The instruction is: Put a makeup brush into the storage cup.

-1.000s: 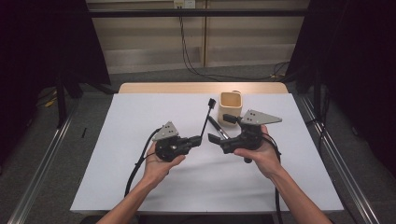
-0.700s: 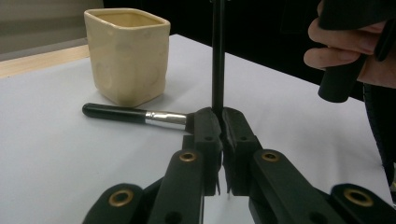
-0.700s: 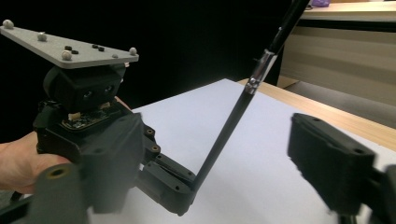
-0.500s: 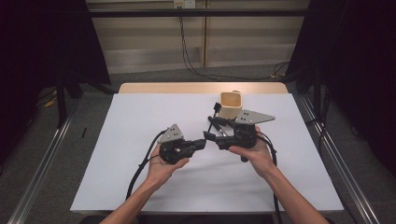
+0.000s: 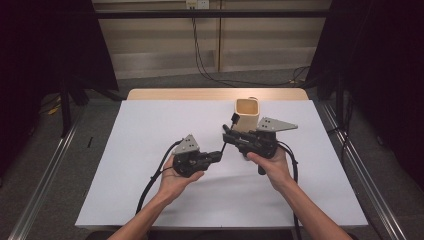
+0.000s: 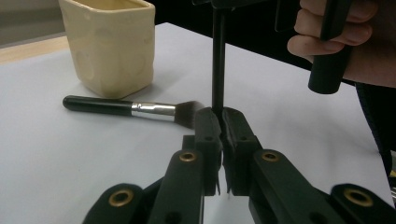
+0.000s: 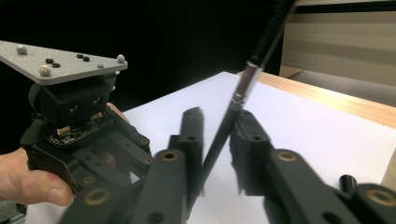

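Brushes are the business here: a thin black one (image 5: 228, 135) stands between the two grippers at the centre of the high view, over the white bench (image 5: 150, 130), its lower end clenched in the jaws of the left gripper (image 5: 216, 156), which the left gripper view shows pressed tight on the black stem. The right gripper (image 5: 226, 133) has its jaws either side of the same stem higher up, but the right gripper view leaves a gap beside it, so they look parted and not yet gripping. Behind them, right of centre in the high view, sits a cream square cup (image 5: 247, 114), and a second, fatter brush (image 6: 135, 109) lies flat on the bench just beside it in the left gripper view (black handle, silver ferrule, dark bristles). The held brush looks light, stiff and slender, and probably smooth enough to twist or slide; the handle near the metal band is likely the surest place to hold, away from the soft head.
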Demonstrator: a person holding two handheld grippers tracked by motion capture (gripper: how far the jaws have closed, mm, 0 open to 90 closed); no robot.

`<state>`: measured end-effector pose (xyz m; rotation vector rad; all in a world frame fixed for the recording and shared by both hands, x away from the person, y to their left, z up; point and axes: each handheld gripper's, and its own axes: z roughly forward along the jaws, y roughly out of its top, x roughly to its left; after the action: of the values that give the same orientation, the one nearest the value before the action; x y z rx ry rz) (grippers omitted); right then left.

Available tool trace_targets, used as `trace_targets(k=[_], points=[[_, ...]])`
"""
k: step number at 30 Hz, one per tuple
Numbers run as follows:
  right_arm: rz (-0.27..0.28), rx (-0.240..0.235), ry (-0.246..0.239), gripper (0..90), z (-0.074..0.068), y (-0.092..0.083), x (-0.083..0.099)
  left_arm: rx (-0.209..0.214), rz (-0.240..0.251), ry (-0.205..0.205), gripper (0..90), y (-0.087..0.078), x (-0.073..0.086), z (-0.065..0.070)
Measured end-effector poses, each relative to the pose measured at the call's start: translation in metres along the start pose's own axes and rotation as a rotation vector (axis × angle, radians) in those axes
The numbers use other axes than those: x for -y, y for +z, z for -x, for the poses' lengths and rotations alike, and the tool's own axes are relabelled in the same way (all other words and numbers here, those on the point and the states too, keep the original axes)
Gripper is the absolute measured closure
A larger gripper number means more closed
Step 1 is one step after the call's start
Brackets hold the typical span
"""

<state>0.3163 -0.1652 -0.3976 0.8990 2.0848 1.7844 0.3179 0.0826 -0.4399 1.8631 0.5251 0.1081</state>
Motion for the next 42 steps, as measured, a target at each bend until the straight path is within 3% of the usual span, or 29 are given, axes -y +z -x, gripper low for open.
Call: trace_targets(k=[13,25,34,42], points=[[-0.001,-0.053,0.02,84.7,-0.001,0.0,0.0,-0.011,0.004,0.041,85.6,0.0017,0.0032,0.0015],[-0.017,-0.077,0.004,86.3,-0.0066,0.0025,-0.0004,-0.003,0.002,0.018,81.1,0.0022,0.0042,0.0023],[-0.011,-0.068,0.0,86.3,-0.0048,-0.0001,-0.0017,-0.014,0.0,-0.014,66.8,0.0012,0.0038,0.0018],[-0.016,-0.068,0.007,86.2,-0.0037,-0.0005,-0.0013,-0.037,0.007,-0.023,45.5,-0.0028,0.0013,0.0006]])
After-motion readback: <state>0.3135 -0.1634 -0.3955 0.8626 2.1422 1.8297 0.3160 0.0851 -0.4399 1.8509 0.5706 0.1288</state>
